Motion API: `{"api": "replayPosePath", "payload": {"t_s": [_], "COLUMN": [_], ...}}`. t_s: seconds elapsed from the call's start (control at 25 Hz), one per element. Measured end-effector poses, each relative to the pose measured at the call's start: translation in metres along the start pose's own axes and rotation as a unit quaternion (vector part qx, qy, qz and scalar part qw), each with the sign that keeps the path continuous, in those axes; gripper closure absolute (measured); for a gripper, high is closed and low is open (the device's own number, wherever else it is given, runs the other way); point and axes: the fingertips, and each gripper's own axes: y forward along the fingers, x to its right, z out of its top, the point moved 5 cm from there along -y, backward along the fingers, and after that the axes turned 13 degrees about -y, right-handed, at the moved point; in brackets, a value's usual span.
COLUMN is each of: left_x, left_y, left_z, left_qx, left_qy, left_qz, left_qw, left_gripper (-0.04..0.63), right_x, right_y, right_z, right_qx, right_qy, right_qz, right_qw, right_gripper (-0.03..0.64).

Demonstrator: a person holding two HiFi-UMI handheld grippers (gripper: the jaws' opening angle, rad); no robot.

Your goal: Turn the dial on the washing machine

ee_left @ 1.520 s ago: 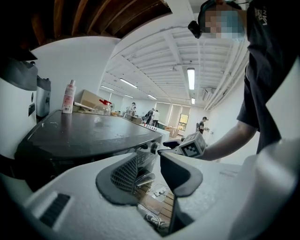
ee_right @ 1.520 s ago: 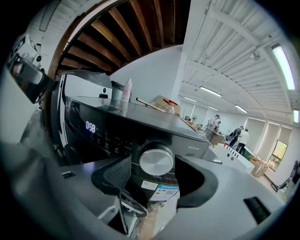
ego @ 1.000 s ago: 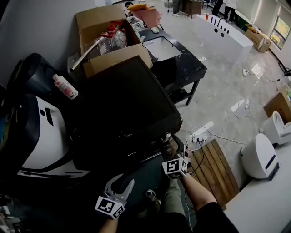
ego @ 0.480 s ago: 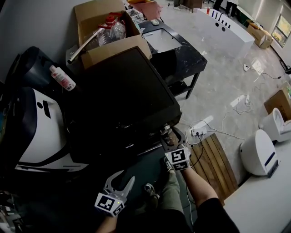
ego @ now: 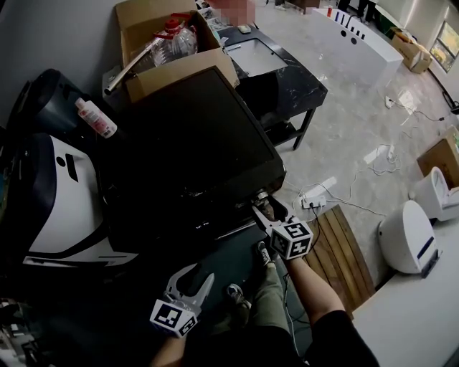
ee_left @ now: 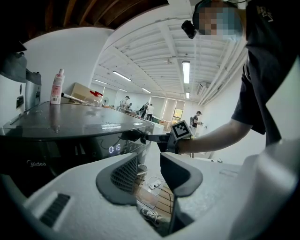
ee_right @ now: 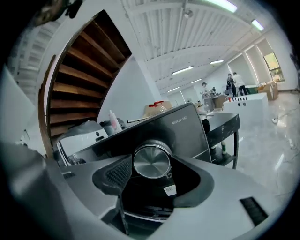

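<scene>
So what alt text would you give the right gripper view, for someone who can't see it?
The hand-held gripper clasps a round silver dial on a black washing machine, its two dark jaws having just closed a little. Behind it are a white bottle, a bright hall and distant people.

My right gripper and left gripper are pale grey with black pads, and each carries a cube of black-and-white square markers. The dial is brushed silver on the glossy black washing machine, whose display shows white digits. Behind the washing machine is a brown cardboard box, on its top a white-and-pink bottle, and to its right brown wooden slats on pale grey floor.
</scene>
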Motion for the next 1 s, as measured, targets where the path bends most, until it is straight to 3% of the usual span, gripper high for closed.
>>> {"api": "replayPosePath", "payload": {"t_s": [0.24, 0.44, 0.52, 0.68, 0.8, 1.0], "left_x": [0.001, 0.000, 0.000, -0.001, -0.002, 0.000], "left_y": [0.005, 0.008, 0.008, 0.011, 0.013, 0.016], "left_z": [-0.004, -0.004, -0.003, -0.006, -0.007, -0.006], "left_qx": [-0.007, -0.012, -0.013, -0.017, -0.021, -0.025], "left_qy": [-0.004, -0.004, -0.004, -0.006, -0.007, -0.007], "left_qz": [-0.004, -0.006, -0.008, -0.009, -0.011, -0.014], "left_qw": [1.0000, 0.9999, 0.9999, 0.9998, 0.9997, 0.9996], "left_gripper": [0.453, 0.453, 0.453, 0.453, 0.453, 0.453], "right_x": [0.009, 0.011, 0.014, 0.017, 0.021, 0.019], "right_y": [0.001, 0.001, 0.001, 0.002, 0.006, 0.004], "right_z": [-0.006, -0.007, -0.011, -0.015, -0.008, -0.003], "right_qx": [0.029, 0.046, 0.051, 0.068, 0.091, 0.100], "right_qy": [0.142, 0.212, 0.250, 0.343, 0.345, 0.339], "right_qz": [0.035, 0.058, 0.069, 0.100, 0.138, 0.137], "right_qw": [0.989, 0.975, 0.965, 0.932, 0.924, 0.925], "right_gripper": [0.353, 0.353, 0.353, 0.353, 0.353, 0.352]}}
